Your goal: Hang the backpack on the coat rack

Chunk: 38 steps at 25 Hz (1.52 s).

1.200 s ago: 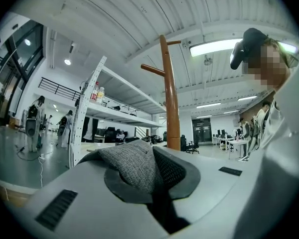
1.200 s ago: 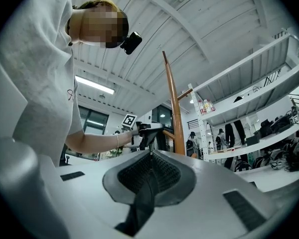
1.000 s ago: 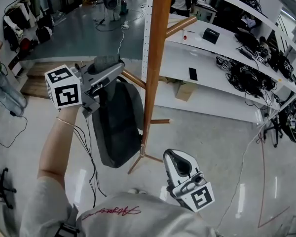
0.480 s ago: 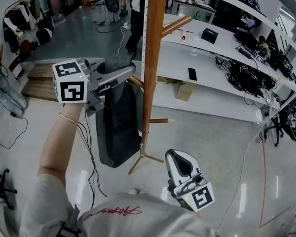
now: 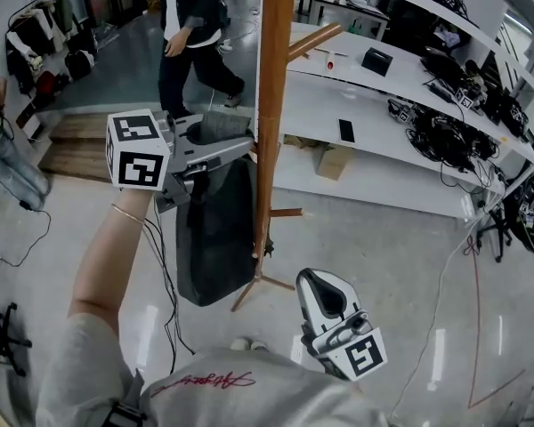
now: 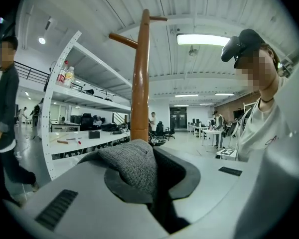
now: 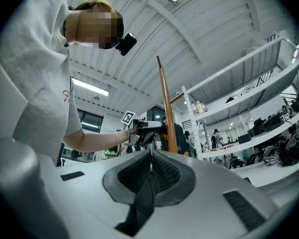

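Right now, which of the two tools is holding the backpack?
The left tool, clamped on the grey handle of the backpack; the right tool is shut, empty.

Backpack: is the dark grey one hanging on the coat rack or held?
Held. The left gripper is shut on the woven handle of the dark grey backpack, beside the wooden coat rack.

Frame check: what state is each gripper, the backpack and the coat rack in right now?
left gripper: shut on the backpack's grey woven top handle.
right gripper: shut, empty, held low.
dark grey backpack: hanging from the left gripper beside the pole, not visibly on a peg.
wooden coat rack: upright; upper peg bare.
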Tool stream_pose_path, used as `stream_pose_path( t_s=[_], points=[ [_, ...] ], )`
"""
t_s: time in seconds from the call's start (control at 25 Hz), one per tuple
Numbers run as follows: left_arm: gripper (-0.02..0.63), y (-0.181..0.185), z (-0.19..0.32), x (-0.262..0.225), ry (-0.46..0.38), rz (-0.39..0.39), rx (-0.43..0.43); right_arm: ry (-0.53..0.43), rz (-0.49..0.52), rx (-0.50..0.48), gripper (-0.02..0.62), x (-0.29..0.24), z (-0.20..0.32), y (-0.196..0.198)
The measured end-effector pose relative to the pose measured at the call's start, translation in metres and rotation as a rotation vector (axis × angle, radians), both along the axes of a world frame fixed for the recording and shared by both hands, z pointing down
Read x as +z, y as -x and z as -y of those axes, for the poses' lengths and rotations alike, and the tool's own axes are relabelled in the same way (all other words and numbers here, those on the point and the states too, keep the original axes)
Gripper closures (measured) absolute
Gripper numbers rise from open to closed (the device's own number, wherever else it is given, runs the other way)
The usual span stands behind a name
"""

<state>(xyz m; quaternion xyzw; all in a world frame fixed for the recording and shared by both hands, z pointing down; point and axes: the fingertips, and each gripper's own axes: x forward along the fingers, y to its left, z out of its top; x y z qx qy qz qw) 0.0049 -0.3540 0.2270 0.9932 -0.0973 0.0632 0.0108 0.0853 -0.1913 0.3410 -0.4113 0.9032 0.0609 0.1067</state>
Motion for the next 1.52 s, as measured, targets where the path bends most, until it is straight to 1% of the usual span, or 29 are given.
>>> stream_pose_path(
  t_s=[0.16,0.48,0.64,0.84,1.08,1.32,1.44,1.52],
  points=[
    [0.563,-0.006,-0.01,0.004,0.019,-0.013,0.024,0.007,0.004,0.006,0.572,0.001,-0.006,-0.004],
    [0.563,-0.011,-0.012,0.014,0.024,-0.01,0.02,0.034,0.002,0.013,0.572,0.008,-0.008,-0.011],
    [0.563,-0.009,-0.014,0.019,0.028,-0.015,0.016,0.024,0.003,0.012,0.572,0.007,-0.011,-0.007],
    [0.563,-0.009,-0.017,0.029,0.047,0.02,0.027,0.027,0.001,0.007,0.572,0.006,-0.013,-0.003],
    [0.563,-0.009,-0.022,0.039,0.075,0.024,0.052,0.033,-0.003,0.009,0.572,0.009,-0.013,-0.003],
    [0.563,-0.01,-0.019,0.051,0.093,0.018,0.041,0.045,-0.007,0.02,0.572,0.012,-0.016,-0.006],
    [0.563,-0.01,-0.014,0.054,0.09,0.013,0.03,0.05,-0.009,0.023,0.572,0.013,-0.016,-0.006],
    [0.563,-0.01,-0.008,0.055,0.079,0.006,0.007,0.052,-0.009,0.023,0.572,0.013,-0.016,-0.007]
  ],
)
